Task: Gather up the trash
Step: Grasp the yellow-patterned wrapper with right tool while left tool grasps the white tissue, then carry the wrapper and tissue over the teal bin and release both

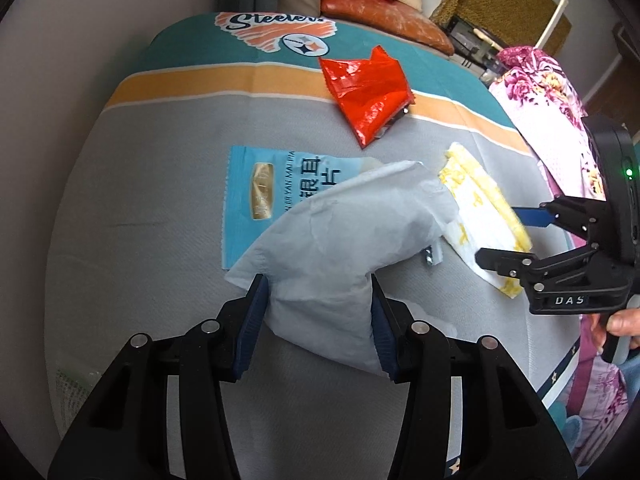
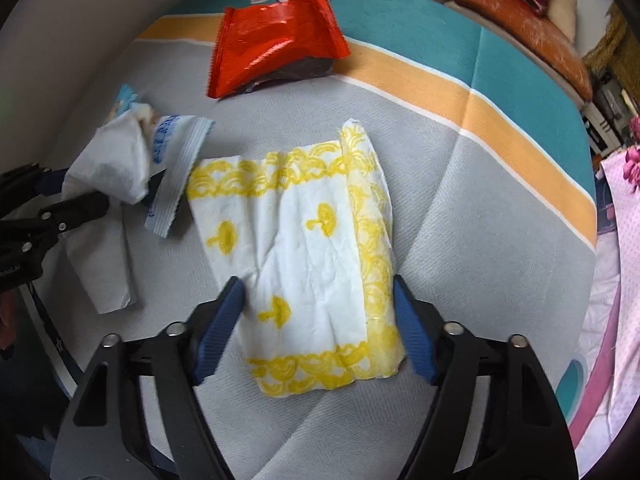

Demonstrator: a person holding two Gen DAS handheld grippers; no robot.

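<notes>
Trash lies uncollected on the grey, teal and orange printed bedcover [image 1: 120, 208]: nothing is binned yet. Left gripper [image 1: 318, 320] jaws pinch the crumpled white tissue [image 1: 340, 240] atop a pale blue snack packet [image 1: 256, 196]. Just right of that tissue, right gripper [image 2: 320, 328] jaws straddle the yellow-patterned white napkin [image 2: 304, 248], grip uncertain. Beyond the tissue sits an untouched crinkled red foil wrapper [image 1: 368, 92].

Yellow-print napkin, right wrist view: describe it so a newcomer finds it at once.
On the grey middle of the striped bedspread, below the orange wrapper, a flat napkin lies between the right gripper's blue fingers. It alone is white with yellow mushrooms and a yellow scalloped border; the tissue to its left is plain white.
</notes>
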